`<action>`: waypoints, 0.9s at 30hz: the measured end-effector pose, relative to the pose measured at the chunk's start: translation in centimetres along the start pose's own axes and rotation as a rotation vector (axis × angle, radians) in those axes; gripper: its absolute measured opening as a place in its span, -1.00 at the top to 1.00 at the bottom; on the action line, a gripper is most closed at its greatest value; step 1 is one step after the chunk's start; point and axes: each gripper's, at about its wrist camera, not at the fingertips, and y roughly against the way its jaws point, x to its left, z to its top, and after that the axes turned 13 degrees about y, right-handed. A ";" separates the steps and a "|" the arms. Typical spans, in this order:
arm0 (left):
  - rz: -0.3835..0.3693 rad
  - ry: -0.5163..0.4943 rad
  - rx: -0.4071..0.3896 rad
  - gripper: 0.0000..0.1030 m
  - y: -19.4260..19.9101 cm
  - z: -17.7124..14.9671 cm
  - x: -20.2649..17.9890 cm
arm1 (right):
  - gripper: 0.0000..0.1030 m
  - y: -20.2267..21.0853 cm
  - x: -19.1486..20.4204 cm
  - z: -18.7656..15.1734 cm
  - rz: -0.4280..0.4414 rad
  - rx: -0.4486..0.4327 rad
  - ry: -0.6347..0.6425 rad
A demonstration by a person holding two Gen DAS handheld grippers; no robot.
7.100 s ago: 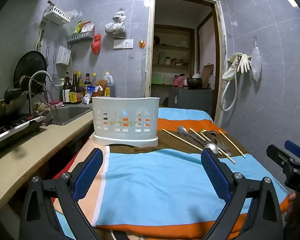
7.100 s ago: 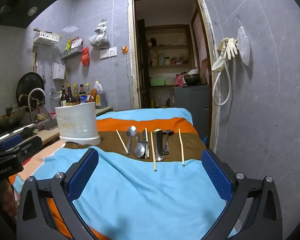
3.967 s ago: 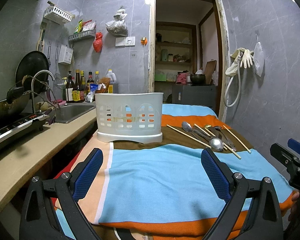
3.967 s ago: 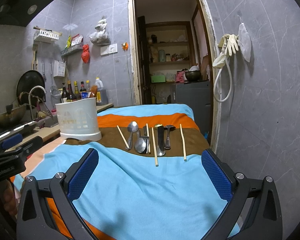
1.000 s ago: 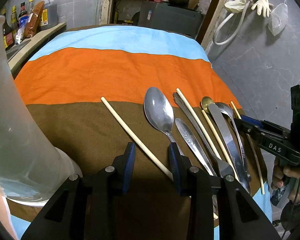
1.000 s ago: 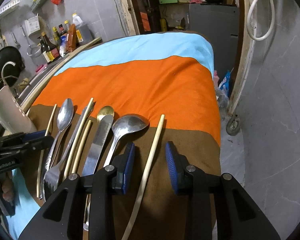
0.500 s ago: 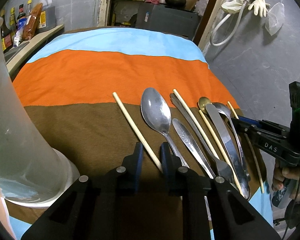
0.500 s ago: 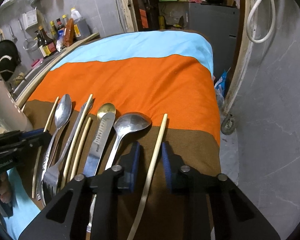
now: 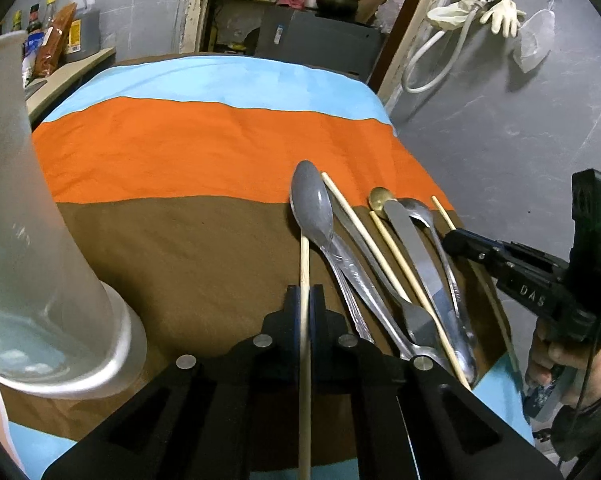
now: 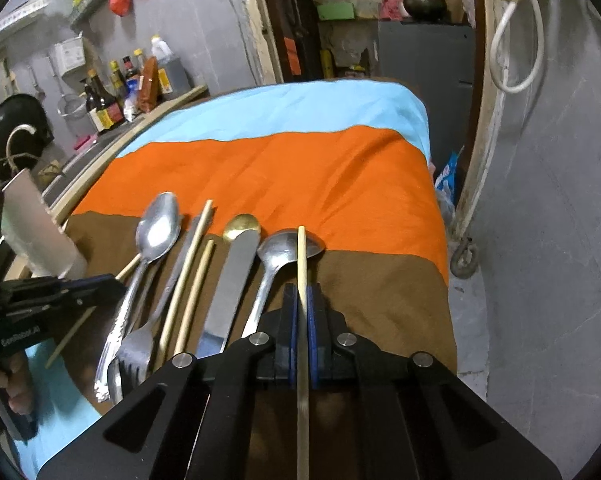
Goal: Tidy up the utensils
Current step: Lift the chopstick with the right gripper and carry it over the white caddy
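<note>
Pale wooden chopstick [image 9: 304, 276], thin, straight (blunt tip), left gripper [image 9: 305, 294] clamping it

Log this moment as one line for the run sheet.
left gripper: jaws just closed on leftmost chopstick | right gripper: jaws just closed on rightmost chopstick | white holder: nothing visibly added
</note>
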 end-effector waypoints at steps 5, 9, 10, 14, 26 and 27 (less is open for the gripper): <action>-0.011 -0.023 -0.040 0.97 1.1 -0.4 -0.5 | 0.95 1.6 2.1 0.1 -0.024 -0.059 0.084; -0.013 -0.028 -0.045 0.96 1.5 -0.8 -0.6 | 0.95 2.1 3.6 0.1 -0.035 -0.086 0.142; -0.015 -0.027 -0.044 0.96 1.5 -0.8 -0.6 | 0.95 2.1 3.8 0.1 -0.033 -0.088 0.148; -0.015 -0.021 -0.042 0.96 1.6 -0.9 -0.3 | 0.95 2.3 4.4 0.1 -0.033 -0.093 0.168; -0.056 -0.015 -0.070 0.97 2.8 -1.5 0.1 | 0.95 3.0 4.9 -0.3 -0.022 -0.113 0.176; -0.065 -0.018 -0.080 0.97 3.1 -1.6 0.1 | 0.95 3.1 5.0 -0.3 -0.023 -0.118 0.180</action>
